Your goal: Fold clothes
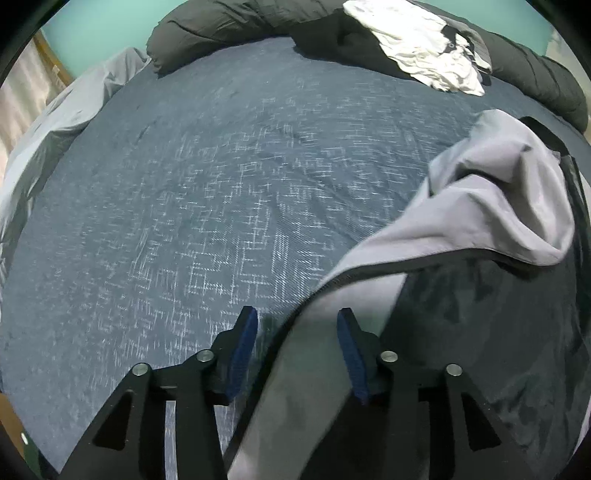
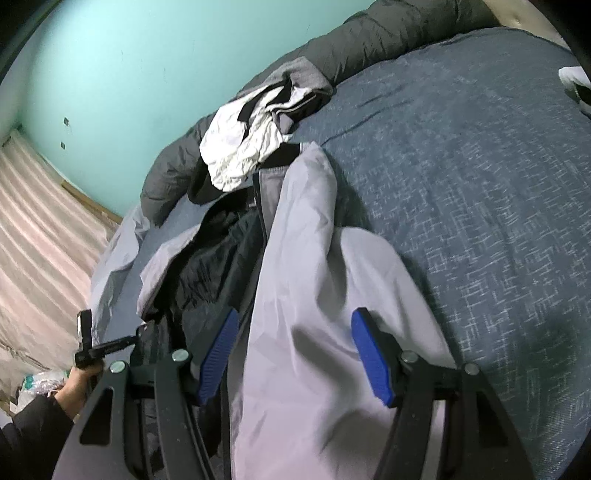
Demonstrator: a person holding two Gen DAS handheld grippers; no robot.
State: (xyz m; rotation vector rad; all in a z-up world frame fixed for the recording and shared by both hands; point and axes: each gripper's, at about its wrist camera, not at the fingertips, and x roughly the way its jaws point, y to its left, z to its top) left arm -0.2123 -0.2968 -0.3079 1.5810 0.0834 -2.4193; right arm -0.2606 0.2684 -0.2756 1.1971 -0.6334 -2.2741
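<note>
A light grey jacket [image 1: 491, 206] with dark lining and a black zip edge lies crumpled on the blue patterned bedspread [image 1: 207, 192]. In the left wrist view my left gripper [image 1: 297, 325] is open, its blue pads straddling the jacket's zip edge at the lower right. In the right wrist view the jacket [image 2: 317, 280] lies open, dark lining to the left. My right gripper [image 2: 293, 328] is open with grey fabric between its pads. The other hand-held gripper [image 2: 92, 343] shows at the lower left.
A white and black garment [image 1: 428, 48] lies on a dark puffy duvet [image 1: 221, 29] along the far edge; both show in the right wrist view, garment [image 2: 243, 147] and duvet [image 2: 373, 37]. A teal wall [image 2: 129, 66] stands behind, a curtain [image 2: 40, 229] at left.
</note>
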